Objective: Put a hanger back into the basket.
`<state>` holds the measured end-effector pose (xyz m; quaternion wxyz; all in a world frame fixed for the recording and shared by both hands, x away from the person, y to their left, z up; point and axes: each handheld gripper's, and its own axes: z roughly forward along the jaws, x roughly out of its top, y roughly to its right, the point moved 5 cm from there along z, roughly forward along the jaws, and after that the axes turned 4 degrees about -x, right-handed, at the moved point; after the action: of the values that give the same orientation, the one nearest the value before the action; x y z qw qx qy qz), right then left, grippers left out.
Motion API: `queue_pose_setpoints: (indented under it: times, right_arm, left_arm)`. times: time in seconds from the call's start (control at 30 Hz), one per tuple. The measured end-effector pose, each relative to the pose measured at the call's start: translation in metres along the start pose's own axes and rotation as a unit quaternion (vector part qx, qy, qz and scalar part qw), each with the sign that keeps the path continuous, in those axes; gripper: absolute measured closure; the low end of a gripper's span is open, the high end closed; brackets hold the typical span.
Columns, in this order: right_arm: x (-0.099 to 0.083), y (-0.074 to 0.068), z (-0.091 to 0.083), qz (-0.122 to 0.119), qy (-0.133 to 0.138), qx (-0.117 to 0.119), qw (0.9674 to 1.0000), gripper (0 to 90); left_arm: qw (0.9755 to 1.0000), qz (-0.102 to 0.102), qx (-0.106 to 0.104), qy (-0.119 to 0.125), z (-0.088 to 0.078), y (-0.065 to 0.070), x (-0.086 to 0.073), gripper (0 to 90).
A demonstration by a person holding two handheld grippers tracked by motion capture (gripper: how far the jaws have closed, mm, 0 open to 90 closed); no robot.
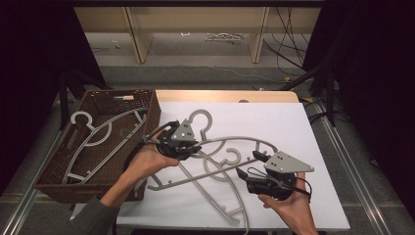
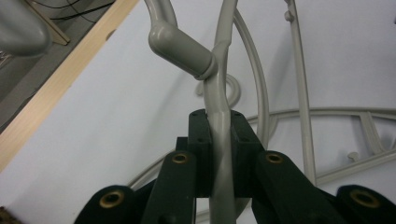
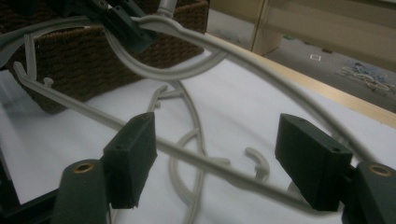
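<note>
Grey plastic hangers: two lie loose and tangled on the white surface (image 1: 293, 127), centre of the high view; a third is lifted at one end; more sit in the basket at left.
Held hanger (image 1: 230, 142): its neck, just below the hook (image 1: 201, 119), is clamped in the left tool (image 1: 192, 147); the arm arcs right across the middle of the frame toward the right tool.
Left tool state: jaws narrow, pads pressing both sides of the hanger neck, seen dead centre in the left gripper view (image 2: 219, 140).
Right tool (image 1: 252, 164) state: jaws wide, pads clear of the plastic; the lower bar (image 3: 205, 163) of the held hanger runs between them untouched, centre of the right gripper view.
Loose hangers: one hook (image 1: 230, 156) lies just under the held arm, mid-frame; another frame (image 1: 195, 178) crosses beneath, lower centre.
Wicker basket (image 1: 147, 95): brown, left of frame, already holds hangers (image 1: 98, 139) lying flat.
Risk 1: single grip at the neck; judged likely that the long arm swings or pivots in the pads as it rises.
Risk 2: the loose hook could catch on the held frame and be dragged off the surface edge.
Risk 3: the far end may strike the basket wall on the way over, twisting the hanger out of the pads.
Risk 4: the right tool, with the bar between its open jaws, could snag it if either hand shifts.
</note>
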<state>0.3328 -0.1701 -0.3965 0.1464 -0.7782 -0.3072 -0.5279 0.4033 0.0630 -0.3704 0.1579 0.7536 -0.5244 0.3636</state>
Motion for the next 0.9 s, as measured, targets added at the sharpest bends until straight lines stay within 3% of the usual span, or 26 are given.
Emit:
queue_pose_setpoints:
  times: [0.1, 0.2, 0.4, 0.53, 0.67, 0.77, 0.8, 0.9]
  right_arm:
    - [0.0, 0.0, 0.0, 0.016, 0.021, -0.002, 0.9996, 23.0]
    - [-0.001, -0.001, -0.003, 0.033, 0.04, 0.0, 0.9986, 22.4]
    - [-0.01, -0.001, -0.004, 0.031, 0.036, -0.003, 0.9989, 20.8]
    - [-0.016, -0.001, -0.003, 0.04, 0.028, 0.0, 0.9988, 19.9]
    - [-0.018, 0.001, 0.0, 0.037, 0.029, -0.007, 0.9989, 19.5]
    - [-0.022, 0.0, 0.002, 0.035, 0.019, -0.007, 0.9992, 19.6]
    - [-0.023, -0.002, 0.002, 0.041, 0.01, -0.003, 0.9991, 19.6]
    - [-0.025, -0.002, 0.005, 0.038, 0.012, -0.004, 0.9992, 19.6]
  left_arm:
    - [0.9999, -0.01, 0.007, 0.002, -0.011, -0.008, 0.002, 81.9]
    - [0.9994, -0.024, 0.012, 0.021, -0.024, -0.015, 0.006, 81.8]
    - [0.9972, -0.049, 0.026, 0.05, -0.055, -0.035, 0.013, 81.8]
    - [0.9953, -0.057, 0.05, 0.061, -0.079, -0.05, 0.014, 81.9]
    - [0.9919, -0.071, 0.077, 0.071, -0.099, -0.067, 0.006, 81.9]
    - [0.9909, -0.076, 0.09, 0.065, -0.112, -0.079, -0.006, 81.9]
    - [0.9895, -0.084, 0.093, 0.073, -0.114, -0.082, -0.009, 81.9]
    - [0.9879, -0.091, 0.11, 0.06, -0.124, -0.095, -0.023, 81.9]
